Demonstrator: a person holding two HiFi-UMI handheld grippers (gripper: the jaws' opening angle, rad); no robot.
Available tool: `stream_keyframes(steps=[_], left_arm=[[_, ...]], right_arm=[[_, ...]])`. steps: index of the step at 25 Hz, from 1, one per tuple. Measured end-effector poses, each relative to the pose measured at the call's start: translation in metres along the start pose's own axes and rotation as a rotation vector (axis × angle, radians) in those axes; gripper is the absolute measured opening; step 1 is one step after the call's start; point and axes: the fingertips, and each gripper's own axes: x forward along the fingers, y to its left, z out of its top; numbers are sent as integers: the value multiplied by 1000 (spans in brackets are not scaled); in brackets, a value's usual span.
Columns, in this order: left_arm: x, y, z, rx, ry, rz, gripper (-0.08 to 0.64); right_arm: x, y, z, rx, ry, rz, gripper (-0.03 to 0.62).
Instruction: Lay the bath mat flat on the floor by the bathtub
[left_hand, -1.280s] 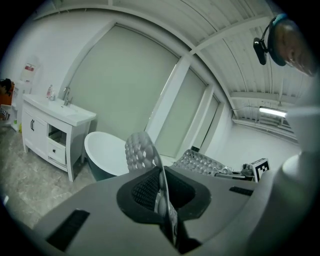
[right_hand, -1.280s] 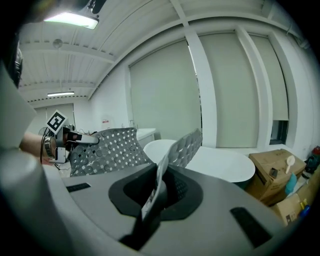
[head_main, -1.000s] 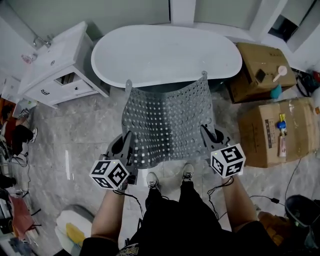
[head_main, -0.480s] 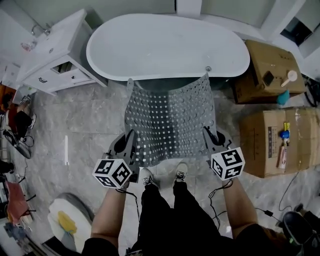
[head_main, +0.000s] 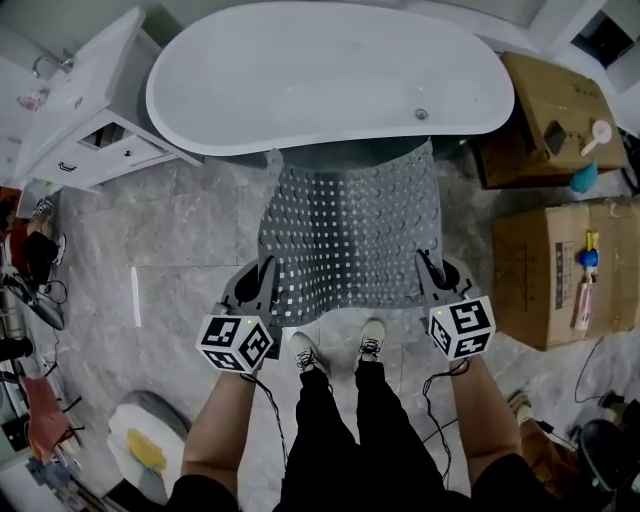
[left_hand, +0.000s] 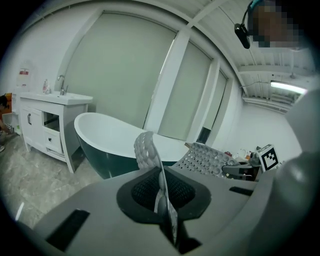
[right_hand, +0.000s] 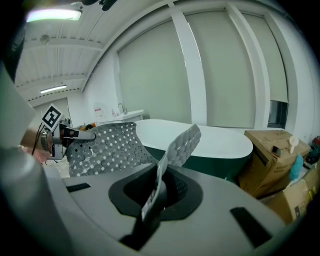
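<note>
With fingers clamped on the near corners of the bath mat (head_main: 350, 235), the left gripper (head_main: 264, 280) and right gripper (head_main: 430, 270) had sunk lower than before beside the bathtub (head_main: 330, 75).

Your head view is bright, even and sharp, with only a soft shadow on the floor (head_main: 200, 230) under the bathtub (head_main: 330, 70). Your two gripper views curve hard into black corners; a ceiling strip light (right_hand: 52, 15) glares, and the nearest foreground is blurred.

No text can be read.
</note>
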Motion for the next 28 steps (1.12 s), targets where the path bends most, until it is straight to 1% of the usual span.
stream_keyframes(steps=[6,11,17,26,28], left_arm=[[40,33,-36,48,49,-23,29],[69,63,-69,40,47,-18,29],[112,96,-132,41,53,-18,29],[172,167,-230,56,50,-17,29],[185,180,-251,70,44,-19,29]], right_arm=[[42,-3,-37,39,35,-31,32],[83,-8,-74,39,62,-37,32],[135,-17,-130,12,73,-44,32],[218,-31,-229,-36,79,-54,32],[237,-34,-249,-51,76,-56,32]])
